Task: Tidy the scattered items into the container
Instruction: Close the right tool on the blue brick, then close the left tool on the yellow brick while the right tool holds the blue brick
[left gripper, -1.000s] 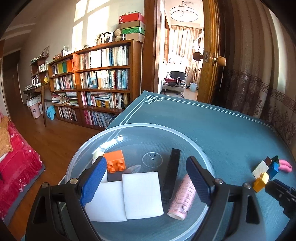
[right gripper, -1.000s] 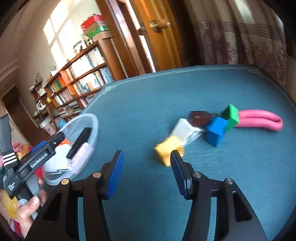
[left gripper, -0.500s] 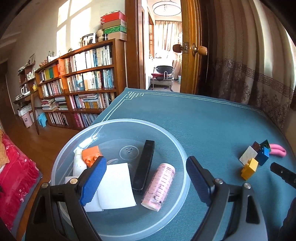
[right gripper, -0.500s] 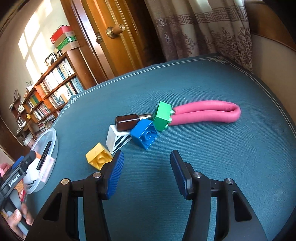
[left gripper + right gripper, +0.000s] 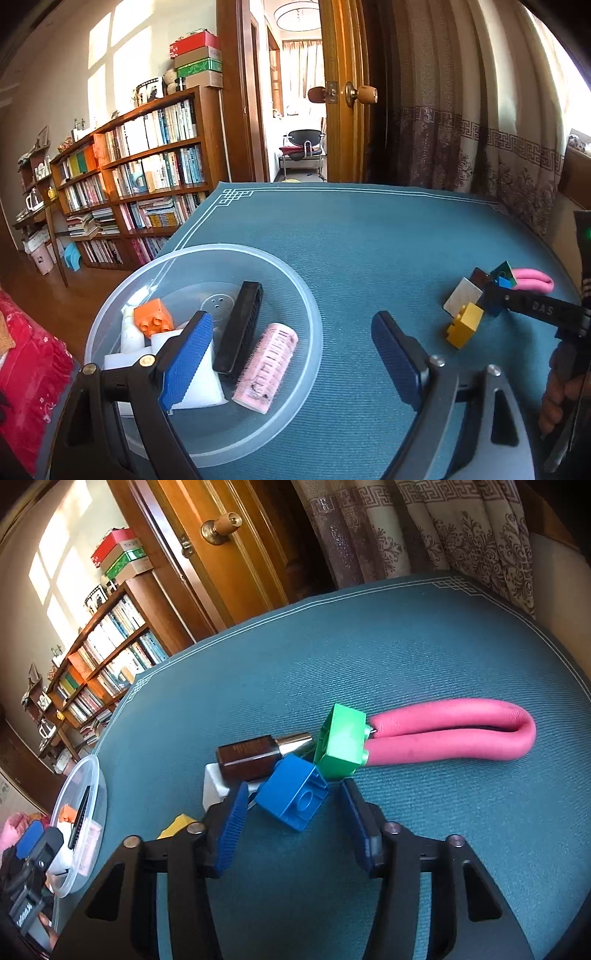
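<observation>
- Room is a sunlit study: wooden bookshelf [image 5: 147, 177] along the left wall, an open wooden door [image 5: 207, 546] and patterned curtains [image 5: 480, 140] behind a table covered in a teal cloth [image 5: 369, 240].
- The container is a clear round plastic tub [image 5: 303, 295] at the table's left edge. I count five things in it: an orange brick [image 5: 153, 323], a black harmonica-looking bar [image 5: 240, 328], a pink hair roller [image 5: 267, 365], a small white bottle [image 5: 129, 332] and some white foam pieces [image 5: 199, 391], can't tell how many.
- Left gripper [image 5: 291, 354] hovers over the tub's near right side, jaws wide apart, nothing in them. Compared with half a second ago the tub sits further left in its view.
- Loose pile is well apart from the tub on the right side of the table, six things: blue brick [image 5: 293, 792], green brick [image 5: 341, 742], yellow brick [image 5: 177, 825], a white block [image 5: 212, 784], a brown bottle with a metallic cap [image 5: 247, 757], and a folded pink foam tube [image 5: 461, 731].
- Green brick is tipped on edge against the tube ends; the brown bottle lies on the white block and touches the blue brick.
- Right gripper [image 5: 291, 812] has come right up to the pile since the earlier frame; its jaws are apart with the blue brick between the tips, not yet squeezed. The left pad partly hides the white block.
</observation>
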Demonstrator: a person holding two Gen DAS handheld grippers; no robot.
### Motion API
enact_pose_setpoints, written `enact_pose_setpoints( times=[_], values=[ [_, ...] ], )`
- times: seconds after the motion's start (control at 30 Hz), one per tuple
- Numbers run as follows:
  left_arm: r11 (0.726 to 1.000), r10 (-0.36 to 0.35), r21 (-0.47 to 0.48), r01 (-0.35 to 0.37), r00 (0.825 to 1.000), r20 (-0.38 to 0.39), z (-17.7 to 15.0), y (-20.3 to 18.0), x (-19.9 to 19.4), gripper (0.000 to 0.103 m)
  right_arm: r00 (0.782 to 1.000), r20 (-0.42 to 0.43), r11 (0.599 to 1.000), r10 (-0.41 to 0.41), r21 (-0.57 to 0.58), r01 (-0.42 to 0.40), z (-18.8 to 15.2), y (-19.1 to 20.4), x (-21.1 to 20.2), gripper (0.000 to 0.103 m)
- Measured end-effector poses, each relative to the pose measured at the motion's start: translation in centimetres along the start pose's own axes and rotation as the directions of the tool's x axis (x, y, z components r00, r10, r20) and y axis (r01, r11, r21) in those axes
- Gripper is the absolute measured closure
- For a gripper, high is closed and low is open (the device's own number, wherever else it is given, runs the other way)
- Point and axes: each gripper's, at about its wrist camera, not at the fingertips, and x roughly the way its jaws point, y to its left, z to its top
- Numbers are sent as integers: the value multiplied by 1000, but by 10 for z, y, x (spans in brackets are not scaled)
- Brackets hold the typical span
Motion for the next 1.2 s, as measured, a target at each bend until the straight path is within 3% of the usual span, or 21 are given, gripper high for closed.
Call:
enact_pose_setpoints(
  times=[0.07, 0.1, 0.27, 0.57, 1.03, 1.13, 1.2],
  values=[
    [1000, -10, 17, 10, 1000, -5, 0, -7, 1, 13, 1000, -1, 1000, 10, -4, -10, 1, -1, 0, 63],
    [1000, -14, 27, 14, 1000, -9, 0, -11, 2, 13, 1000, -1, 1000, 14, -8, -14, 0, -2, 0, 71],
    [995, -77, 55, 79, 996, -36, -1, -31, 6, 13, 1000, 2, 998, -5, -57, 5, -9, -3, -7, 71],
    [977, -196, 58, 203, 974, -111, -1, -62, 27, 13, 999, 27, 992, -27, -123, 30, -30, -11, -41, 71],
    [948, -287, 92, 306, 942, -177, 2, -105, 53, 13, 999, 44, 1000, -7, -22, 8, -40, -39, -52, 71],
    [947, -285, 96, 308, 939, -194, 0, -113, 58, 20, 999, 40, 1000, -1, -11, 1, -40, -41, -51, 71],
    [944, -292, 93, 316, 933, -211, -2, -116, 62, 32, 999, 39, 1000, 2, -10, -2, -40, -42, -51, 71]
  ],
)
